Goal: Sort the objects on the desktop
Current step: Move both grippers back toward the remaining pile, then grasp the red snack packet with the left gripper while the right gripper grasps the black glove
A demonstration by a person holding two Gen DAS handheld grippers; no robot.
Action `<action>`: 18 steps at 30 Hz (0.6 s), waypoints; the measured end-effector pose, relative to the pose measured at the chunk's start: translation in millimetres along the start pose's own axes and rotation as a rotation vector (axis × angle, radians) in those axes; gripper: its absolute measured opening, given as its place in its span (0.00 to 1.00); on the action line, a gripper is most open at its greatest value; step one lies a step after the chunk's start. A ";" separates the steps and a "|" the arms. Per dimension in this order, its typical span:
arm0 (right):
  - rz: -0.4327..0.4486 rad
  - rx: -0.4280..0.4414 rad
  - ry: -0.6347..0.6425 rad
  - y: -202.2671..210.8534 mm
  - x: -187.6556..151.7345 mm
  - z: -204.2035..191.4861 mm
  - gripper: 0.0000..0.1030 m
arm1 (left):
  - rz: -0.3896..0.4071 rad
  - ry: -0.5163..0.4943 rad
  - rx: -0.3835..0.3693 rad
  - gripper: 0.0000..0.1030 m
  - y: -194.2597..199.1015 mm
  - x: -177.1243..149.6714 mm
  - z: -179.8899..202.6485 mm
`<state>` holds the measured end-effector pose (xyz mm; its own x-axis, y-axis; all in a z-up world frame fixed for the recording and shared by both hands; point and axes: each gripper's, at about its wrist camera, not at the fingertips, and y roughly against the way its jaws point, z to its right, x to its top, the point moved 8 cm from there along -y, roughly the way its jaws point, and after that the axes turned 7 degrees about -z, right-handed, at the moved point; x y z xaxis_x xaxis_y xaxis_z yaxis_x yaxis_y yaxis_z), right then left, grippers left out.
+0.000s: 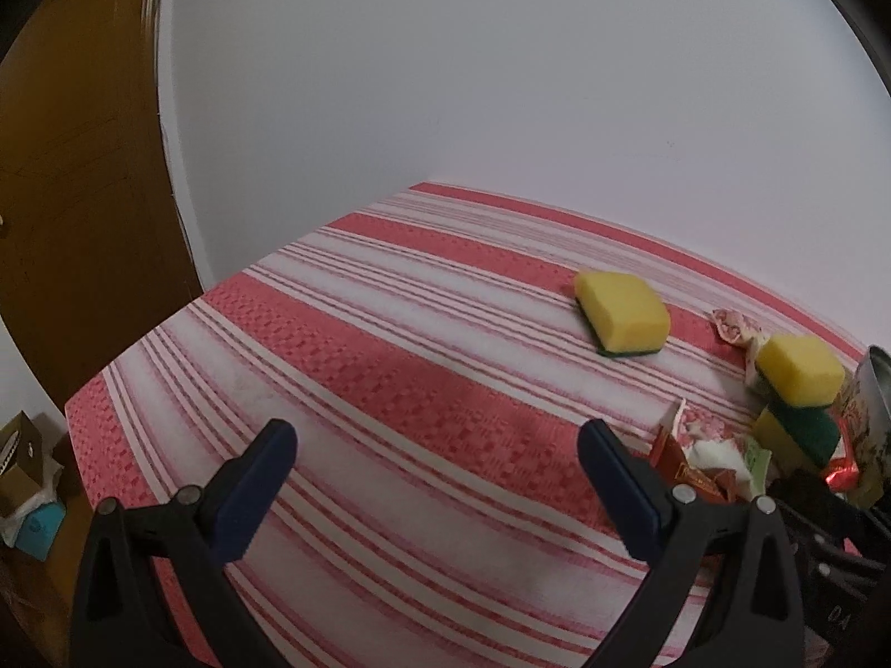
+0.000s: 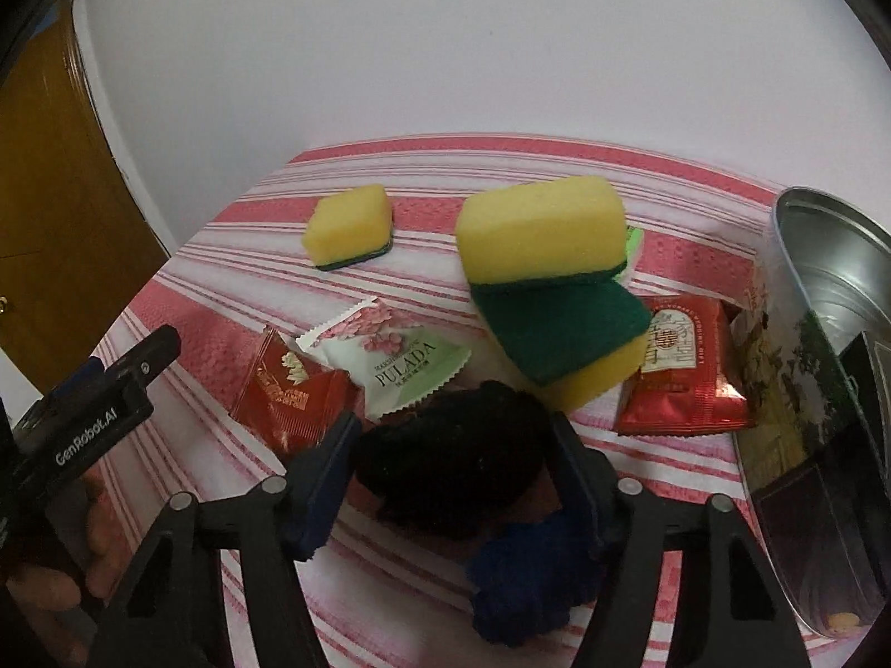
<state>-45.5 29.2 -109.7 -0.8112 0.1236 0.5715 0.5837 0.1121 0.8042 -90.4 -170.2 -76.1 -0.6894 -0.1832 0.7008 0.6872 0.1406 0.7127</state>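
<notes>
sponges are lying stacked mid-surface, one sitting tilted on another, with a third sponge apart behind. right claw is straddling a black fuzzy clump, its jaws standing half closed either side of it; i cannot tell whether the pads are pressing yet. left claw is hanging wide open over bare striped cloth. likely risk (soft fluff compresses): the clump is slipping out, or dragging the pulada packet lying beside it.
</notes>
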 end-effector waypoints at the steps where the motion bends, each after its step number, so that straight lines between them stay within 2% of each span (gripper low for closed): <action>1: 0.000 0.001 -0.002 -0.9 0.5 0.3 0.64 | -0.001 -0.002 -0.001 0.99 -0.2 -0.3 0.6; 5: 0.000 -0.015 0.014 -0.6 -0.8 -1.6 0.60 | 0.001 -0.018 -0.032 0.99 2.4 -1.2 6.6; 8: 0.025 -0.021 0.036 5.5 1.2 -3.6 0.59 | 0.004 -0.062 -0.117 0.99 8.5 -1.0 21.0; 12: 0.219 -0.009 0.013 46.5 5.4 1.6 0.59 | 0.024 -0.161 -0.183 0.99 19.3 -0.9 47.0; 14: 0.332 -0.047 -0.008 70.3 3.5 9.0 0.59 | 0.008 -0.209 -0.191 0.99 17.3 -3.3 60.3; 18: 0.454 -0.099 -0.061 99.0 -1.3 23.0 0.59 | -0.053 -0.295 -0.195 0.99 2.3 -13.3 88.3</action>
<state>14.2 62.8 -34.6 -0.4694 0.1965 0.8608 0.8704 -0.0610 0.4885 -99.9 -81.5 -81.2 -0.7424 0.1078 0.6612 0.6596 -0.0554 0.7496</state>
